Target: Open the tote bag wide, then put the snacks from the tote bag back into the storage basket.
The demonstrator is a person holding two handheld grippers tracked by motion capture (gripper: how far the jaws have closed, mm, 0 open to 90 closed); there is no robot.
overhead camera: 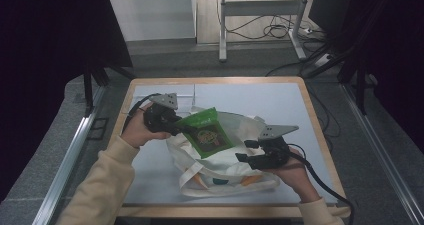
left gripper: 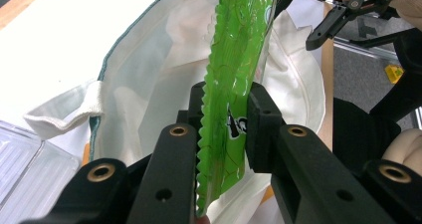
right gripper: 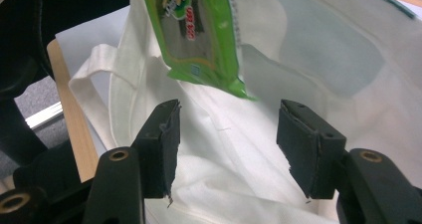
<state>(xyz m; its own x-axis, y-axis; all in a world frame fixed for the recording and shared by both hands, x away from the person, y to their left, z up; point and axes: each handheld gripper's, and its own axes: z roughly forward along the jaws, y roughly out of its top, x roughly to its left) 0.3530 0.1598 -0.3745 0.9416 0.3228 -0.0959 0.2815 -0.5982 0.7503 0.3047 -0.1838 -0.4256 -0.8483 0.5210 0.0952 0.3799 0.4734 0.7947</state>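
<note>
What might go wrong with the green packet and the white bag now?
The left gripper pinches the green snack packet only at its crinkled edge, so it might slip and drop outside the white tote bag. The right gripper is open over the cloth and holds nothing, so the bag's mouth may sag shut and the packet could catch on the fabric.

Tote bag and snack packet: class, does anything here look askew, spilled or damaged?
Nothing spilled or damaged. The green packet hangs tilted in the left gripper over the crumpled white tote bag; the right gripper is open.
</note>
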